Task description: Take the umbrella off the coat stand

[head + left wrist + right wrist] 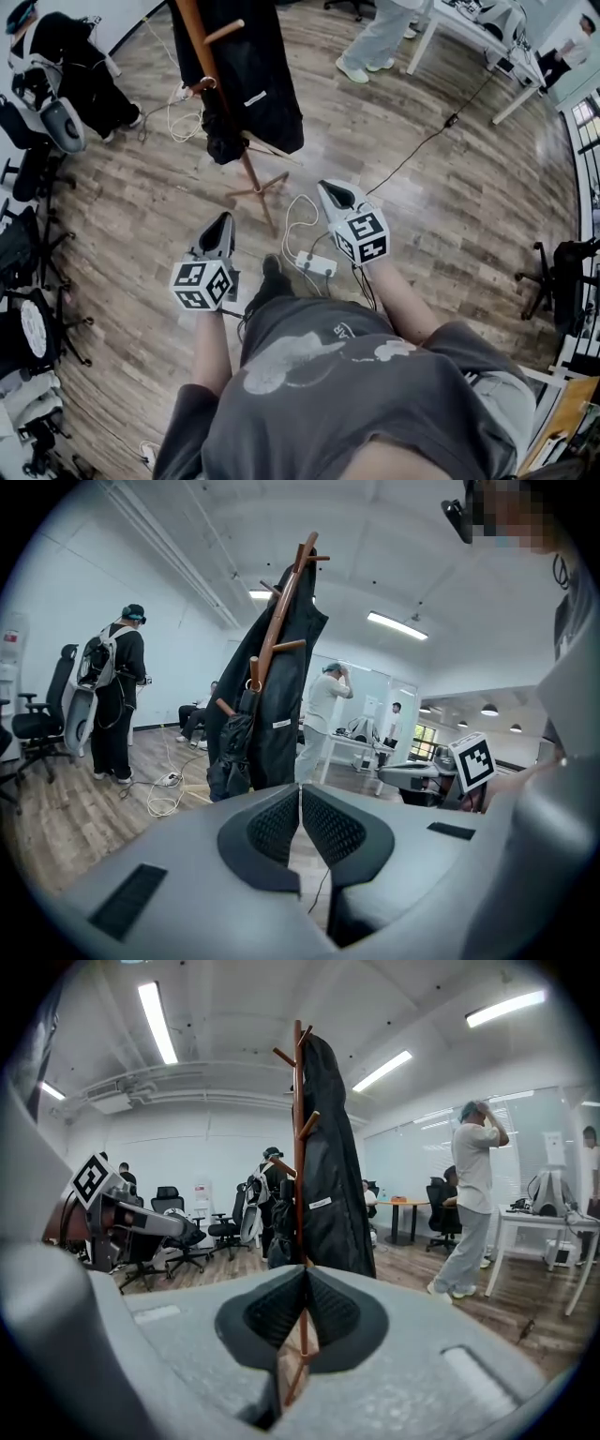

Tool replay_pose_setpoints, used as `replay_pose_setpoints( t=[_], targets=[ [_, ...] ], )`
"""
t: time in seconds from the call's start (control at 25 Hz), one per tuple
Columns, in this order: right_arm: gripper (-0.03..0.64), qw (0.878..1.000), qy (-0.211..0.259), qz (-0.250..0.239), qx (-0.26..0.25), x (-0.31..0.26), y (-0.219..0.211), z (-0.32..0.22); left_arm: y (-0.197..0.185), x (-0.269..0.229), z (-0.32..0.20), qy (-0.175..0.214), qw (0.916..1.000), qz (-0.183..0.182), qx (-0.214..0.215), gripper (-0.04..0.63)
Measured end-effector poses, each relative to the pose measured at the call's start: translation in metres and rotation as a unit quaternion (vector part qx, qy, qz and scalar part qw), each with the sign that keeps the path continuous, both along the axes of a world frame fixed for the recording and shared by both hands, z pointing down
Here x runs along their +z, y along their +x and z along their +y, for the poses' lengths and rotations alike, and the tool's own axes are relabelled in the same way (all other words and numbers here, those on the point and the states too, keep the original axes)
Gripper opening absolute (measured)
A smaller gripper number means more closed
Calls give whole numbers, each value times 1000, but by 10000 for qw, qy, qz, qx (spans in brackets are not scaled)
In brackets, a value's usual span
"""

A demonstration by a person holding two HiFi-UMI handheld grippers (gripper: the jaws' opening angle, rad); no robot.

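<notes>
The wooden coat stand (199,47) rises from the floor ahead of me with a black coat (253,75) draped on it. A folded black umbrella (223,136) hangs by its curved brown handle from a peg on the stand's left side. It also shows in the left gripper view, the umbrella (234,752) below the stand (279,630), and partly behind the pole in the right gripper view (279,1232). My left gripper (223,221) and right gripper (329,188) are both shut and empty. They are held low, well short of the stand.
A person with a backpack (66,56) stands at the far left beside office chairs (28,234). A white cable (183,117) coils near the stand's base; a power strip (316,264) lies by my feet. Another person (375,37) and a white table (469,33) are at the far right.
</notes>
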State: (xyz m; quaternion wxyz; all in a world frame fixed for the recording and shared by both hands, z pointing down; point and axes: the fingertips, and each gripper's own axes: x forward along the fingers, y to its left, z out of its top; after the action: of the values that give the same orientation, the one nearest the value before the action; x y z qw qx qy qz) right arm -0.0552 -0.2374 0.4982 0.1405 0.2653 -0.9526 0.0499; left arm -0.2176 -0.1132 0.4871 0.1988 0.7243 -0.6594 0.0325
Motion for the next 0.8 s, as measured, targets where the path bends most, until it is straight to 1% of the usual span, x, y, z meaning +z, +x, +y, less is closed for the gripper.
replay_pose_setpoints(
  t=[0.12,0.28,0.48,0.68,0.8],
  targets=[
    [-2,10000,-30,-12,87,0,-25,-16,-23,-2,-22,31,9999,3,112,6],
    [-2,10000,42,16,81,-4,-55,-39,-55,-5,-49,65,9999,16,142,6],
    [-2,9996,27,-48,261,-11,-74,-68,-78,-5,-81,70,9997,40,234,6],
    [-2,9995,-35,18,320,-7,-94,-81,-98,0,-102,14,9994,119,333,6],
    [-2,9992,-84,47,376,-4,-100,-88,-108,2,-117,73,9994,84,319,6]
  ],
)
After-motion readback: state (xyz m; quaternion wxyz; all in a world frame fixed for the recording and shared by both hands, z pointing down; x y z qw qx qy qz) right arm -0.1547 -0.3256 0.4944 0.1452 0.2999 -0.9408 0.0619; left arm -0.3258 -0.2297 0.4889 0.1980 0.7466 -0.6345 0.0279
